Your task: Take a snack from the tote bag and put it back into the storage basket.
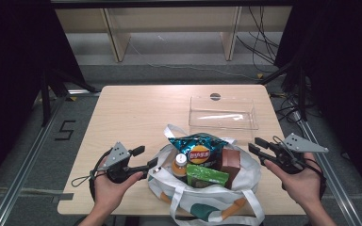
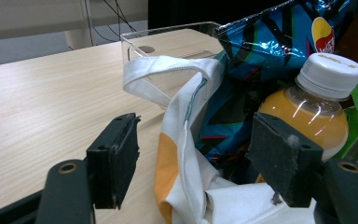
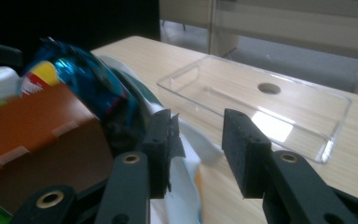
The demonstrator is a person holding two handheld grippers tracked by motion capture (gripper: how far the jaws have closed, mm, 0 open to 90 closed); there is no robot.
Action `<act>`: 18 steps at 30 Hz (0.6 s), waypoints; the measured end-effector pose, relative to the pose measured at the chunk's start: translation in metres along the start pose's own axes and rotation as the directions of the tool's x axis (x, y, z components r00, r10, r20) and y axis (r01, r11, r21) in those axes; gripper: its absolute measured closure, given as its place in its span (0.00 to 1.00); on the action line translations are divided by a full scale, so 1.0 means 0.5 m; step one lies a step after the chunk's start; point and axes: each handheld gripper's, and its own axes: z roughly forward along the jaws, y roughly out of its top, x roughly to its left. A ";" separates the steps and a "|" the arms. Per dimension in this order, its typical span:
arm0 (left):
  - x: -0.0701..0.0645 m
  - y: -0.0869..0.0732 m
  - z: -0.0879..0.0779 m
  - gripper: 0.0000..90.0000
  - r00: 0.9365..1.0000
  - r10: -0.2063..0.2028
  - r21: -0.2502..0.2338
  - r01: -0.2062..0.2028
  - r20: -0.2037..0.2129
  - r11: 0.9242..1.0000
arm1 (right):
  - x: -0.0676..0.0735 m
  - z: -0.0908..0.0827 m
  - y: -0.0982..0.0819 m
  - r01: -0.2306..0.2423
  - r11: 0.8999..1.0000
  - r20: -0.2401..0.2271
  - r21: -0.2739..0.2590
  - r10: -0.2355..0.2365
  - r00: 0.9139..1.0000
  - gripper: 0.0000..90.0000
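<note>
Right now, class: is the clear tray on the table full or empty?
Empty: the tray shows only bare table through its clear bottom, and nothing lies inside.

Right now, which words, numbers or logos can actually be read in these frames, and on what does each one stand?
"5": dark figure marked on the grey floor left of the table.
Red and yellow round logo on the blue chip bag: lettering too small and blurred to read.
Green box: print unreadable.
Orange juice bottle and brown box: no readable text.
</note>
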 end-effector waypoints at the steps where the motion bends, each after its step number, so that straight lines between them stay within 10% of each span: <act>1: 0.001 0.000 -0.001 0.36 1.000 0.003 -0.003 -0.003 0.004 1.000 | 0.004 0.000 0.009 0.002 1.000 0.003 -0.008 -0.002 1.000 0.71; 18: -0.002 0.001 0.002 0.35 1.000 0.003 -0.002 -0.003 0.004 1.000 | 0.063 0.037 0.073 -0.034 0.998 -0.123 -0.049 0.028 0.992 0.63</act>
